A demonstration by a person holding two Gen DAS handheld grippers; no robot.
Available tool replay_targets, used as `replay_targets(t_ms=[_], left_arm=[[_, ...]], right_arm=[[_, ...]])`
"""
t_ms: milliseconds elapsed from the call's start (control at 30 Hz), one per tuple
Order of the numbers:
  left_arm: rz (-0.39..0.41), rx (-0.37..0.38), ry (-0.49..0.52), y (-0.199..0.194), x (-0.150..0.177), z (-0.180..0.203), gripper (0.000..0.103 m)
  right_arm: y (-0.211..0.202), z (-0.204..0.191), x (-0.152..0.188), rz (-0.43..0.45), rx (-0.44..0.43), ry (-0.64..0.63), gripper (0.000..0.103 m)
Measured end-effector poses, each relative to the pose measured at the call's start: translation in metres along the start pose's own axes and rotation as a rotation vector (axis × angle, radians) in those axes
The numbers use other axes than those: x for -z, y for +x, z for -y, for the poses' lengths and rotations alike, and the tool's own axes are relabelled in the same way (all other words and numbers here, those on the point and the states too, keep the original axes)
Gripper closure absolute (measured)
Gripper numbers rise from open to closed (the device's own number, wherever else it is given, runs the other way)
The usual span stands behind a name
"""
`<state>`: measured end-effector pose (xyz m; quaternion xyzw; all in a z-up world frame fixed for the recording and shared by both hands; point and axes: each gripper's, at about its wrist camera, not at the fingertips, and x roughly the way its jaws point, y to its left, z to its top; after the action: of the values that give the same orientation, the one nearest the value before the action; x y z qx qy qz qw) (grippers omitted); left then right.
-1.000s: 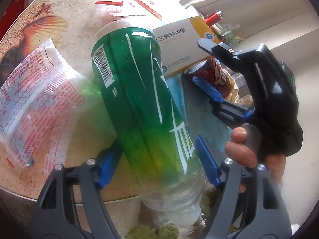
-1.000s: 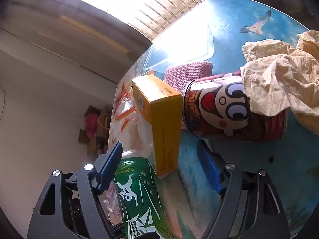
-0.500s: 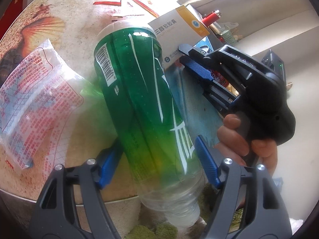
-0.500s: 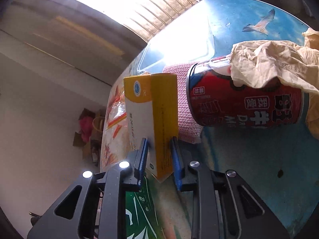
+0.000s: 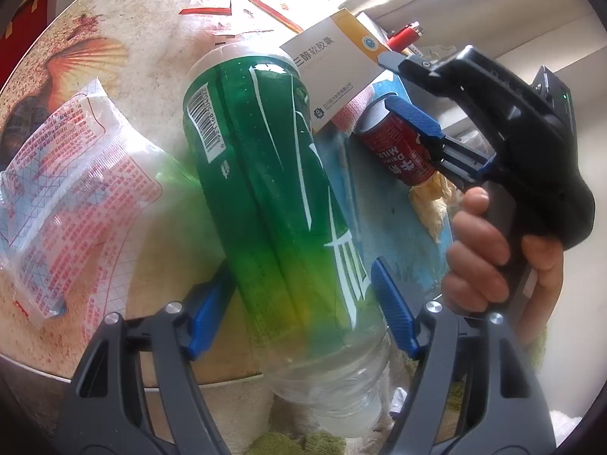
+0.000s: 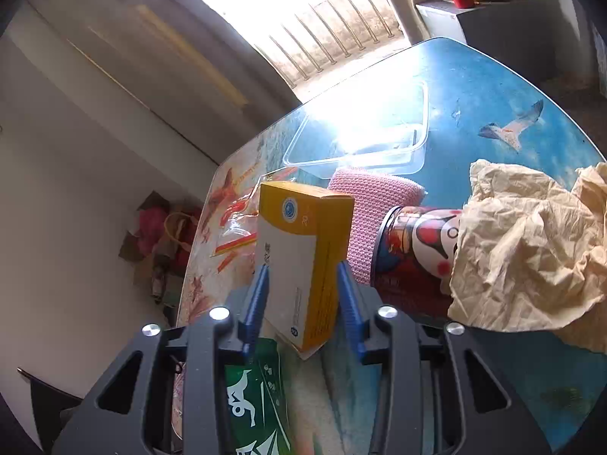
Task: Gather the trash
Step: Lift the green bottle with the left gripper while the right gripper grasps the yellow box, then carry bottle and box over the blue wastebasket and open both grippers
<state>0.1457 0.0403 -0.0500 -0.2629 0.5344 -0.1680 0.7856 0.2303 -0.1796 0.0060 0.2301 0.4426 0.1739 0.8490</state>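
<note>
A green plastic bottle lies on the table between the jaws of my left gripper, which stands open around it; the right pad is clear of the bottle. My right gripper is shut on a yellow and white medicine box and holds it tilted above the table; the box also shows in the left wrist view, with the right gripper behind it. The bottle's label shows below the box in the right wrist view.
A red milk can lies beside a crumpled beige paper and a pink cloth. A clear plastic tray sits further back. A printed clear bag lies left of the bottle. Red wrappers lie on the table.
My right gripper closed on the medicine box and lifted it off the table, tilting it. My left gripper and the bottle stayed where they were.
</note>
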Motion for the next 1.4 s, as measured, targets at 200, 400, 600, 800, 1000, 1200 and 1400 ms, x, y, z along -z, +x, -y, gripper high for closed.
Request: replay_targets(t_ms=[200,400,600,800,1000,1200,1400], left_arm=[[-0.003,0.006,0.002,0.000,0.001,0.000,0.034],[-0.009,0.010,0.008,0.000,-0.002,-0.004,0.034],[-0.008,0.011,0.007,0.000,-0.005,-0.004,0.034],[0.002,-0.001,0.013,0.000,-0.005,-0.003,0.034],[0.029,-0.040,0.040,-0.002,-0.007,0.000,0.037],[0.053,-0.049,0.052,-0.007,-0.009,0.005,0.039],[0.103,-0.028,0.081,-0.027,-0.010,0.018,0.041]], right_arm=[[0.021,-0.008,-0.030,-0.014,0.047,-0.054,0.043],[0.043,-0.005,-0.047,-0.109,0.008,-0.055,0.040],[0.056,-0.002,-0.038,-0.168,-0.030,-0.066,0.043],[0.036,-0.007,-0.028,-0.094,-0.055,-0.098,0.058],[-0.004,-0.020,-0.028,0.023,-0.028,-0.166,0.074],[-0.057,-0.015,-0.033,0.163,-0.016,-0.164,0.074],[-0.118,0.010,-0.030,0.267,-0.053,-0.125,0.074]])
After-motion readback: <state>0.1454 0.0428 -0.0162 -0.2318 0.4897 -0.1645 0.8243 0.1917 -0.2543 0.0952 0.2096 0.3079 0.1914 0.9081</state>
